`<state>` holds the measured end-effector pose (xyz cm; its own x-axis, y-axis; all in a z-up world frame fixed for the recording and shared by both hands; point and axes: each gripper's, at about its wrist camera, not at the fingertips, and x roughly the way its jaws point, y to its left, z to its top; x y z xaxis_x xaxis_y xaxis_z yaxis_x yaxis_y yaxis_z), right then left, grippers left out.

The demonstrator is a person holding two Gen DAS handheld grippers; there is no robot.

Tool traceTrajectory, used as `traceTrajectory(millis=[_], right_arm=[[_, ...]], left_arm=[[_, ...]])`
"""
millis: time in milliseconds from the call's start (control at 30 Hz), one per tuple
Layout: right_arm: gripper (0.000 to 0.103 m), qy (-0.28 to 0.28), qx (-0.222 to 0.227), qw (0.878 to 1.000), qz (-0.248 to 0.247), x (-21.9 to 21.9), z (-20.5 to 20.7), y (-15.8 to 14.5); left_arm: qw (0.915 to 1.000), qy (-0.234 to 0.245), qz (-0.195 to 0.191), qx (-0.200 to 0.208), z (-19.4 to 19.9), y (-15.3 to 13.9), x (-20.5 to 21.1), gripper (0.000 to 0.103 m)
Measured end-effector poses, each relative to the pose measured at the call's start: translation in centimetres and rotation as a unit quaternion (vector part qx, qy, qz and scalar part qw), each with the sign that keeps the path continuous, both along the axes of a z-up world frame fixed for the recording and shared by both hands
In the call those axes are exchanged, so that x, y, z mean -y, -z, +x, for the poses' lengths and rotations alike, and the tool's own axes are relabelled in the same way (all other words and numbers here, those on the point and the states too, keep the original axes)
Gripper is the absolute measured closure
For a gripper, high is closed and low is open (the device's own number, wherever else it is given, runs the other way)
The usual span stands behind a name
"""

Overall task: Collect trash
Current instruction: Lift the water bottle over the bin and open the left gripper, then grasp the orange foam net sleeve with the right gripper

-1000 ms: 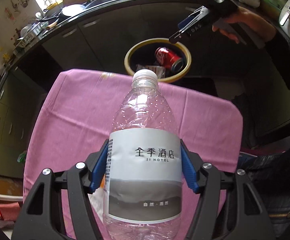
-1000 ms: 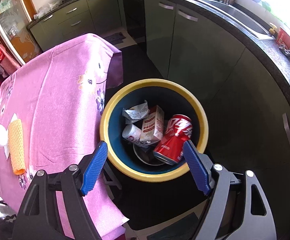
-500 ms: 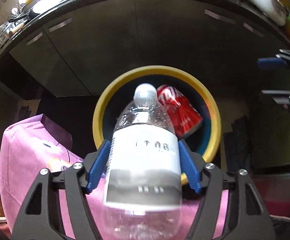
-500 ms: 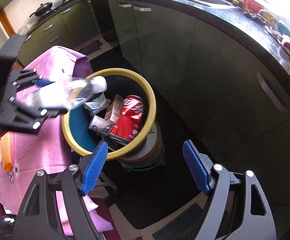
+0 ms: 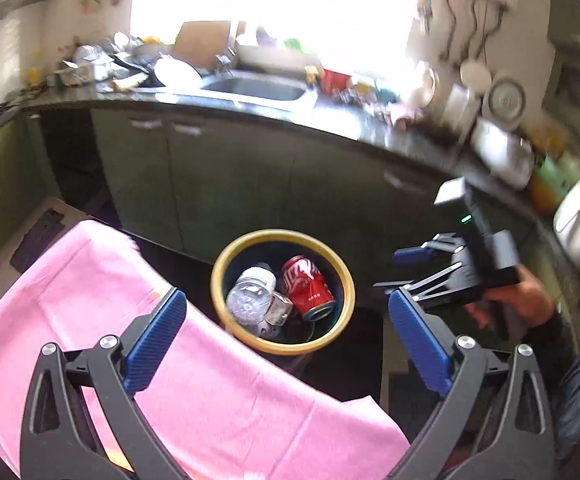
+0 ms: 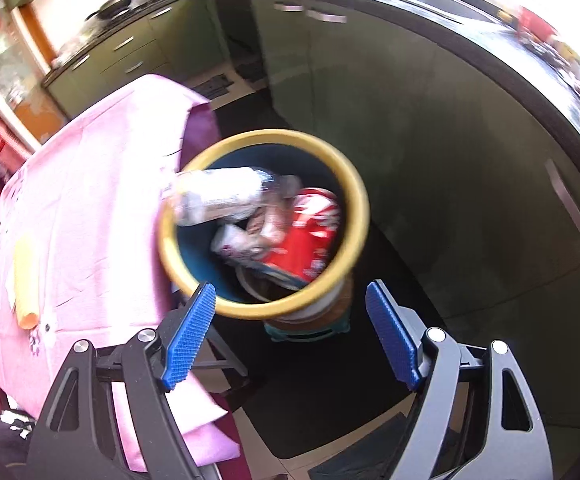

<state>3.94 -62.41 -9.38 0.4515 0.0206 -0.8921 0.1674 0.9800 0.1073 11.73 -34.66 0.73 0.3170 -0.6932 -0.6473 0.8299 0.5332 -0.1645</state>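
The bottle [image 5: 252,294] lies in the bin [image 5: 226,320], beyond the left tongs [image 5: 286,334] (opening, empty), base pointing toward them, beside the can [image 5: 307,286].

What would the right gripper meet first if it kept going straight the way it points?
Probably the bin's yellow rim, which sits between the open right gripper fingers; depth is unclear, so it might pass just outside.

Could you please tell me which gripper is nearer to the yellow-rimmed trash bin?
Right. The right gripper hangs by the rim of the trash bin; the left gripper, jaws opening with nothing between them, is farther back over the pink tablecloth.
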Motion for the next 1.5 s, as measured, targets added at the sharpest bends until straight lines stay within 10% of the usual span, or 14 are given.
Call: traceTrajectory(millis=[267, 567, 1133, 1500], right_arm=[[0.026, -0.129, -0.001, 0.992, 0.009, -11.3, 1.1, -0.5], [0.026, -0.294, -0.018, 0.955, 0.032, -27.1, 3.2, 0.0], [0.038, -0.313, -0.076, 0.947, -0.018, -34.5, 5.6, 5.2], [0.085, -0.307, -0.045, 0.951, 0.000, -34.0, 5.1, 3.8]], left_arm=[[0.9792, -0.179, -0.057, 0.076, -6.7, -0.6, -17.2, 0.006], [0.9350, -0.335, 0.010, 0.116, -9.1, 2.9, -28.2, 0.006], [0.9390, -0.333, -0.016, 0.085, -10.1, 5.1, -32.1, 0.006], [0.9343, -0.350, -0.019, 0.067, -9.8, 5.8, -33.0, 0.006]])
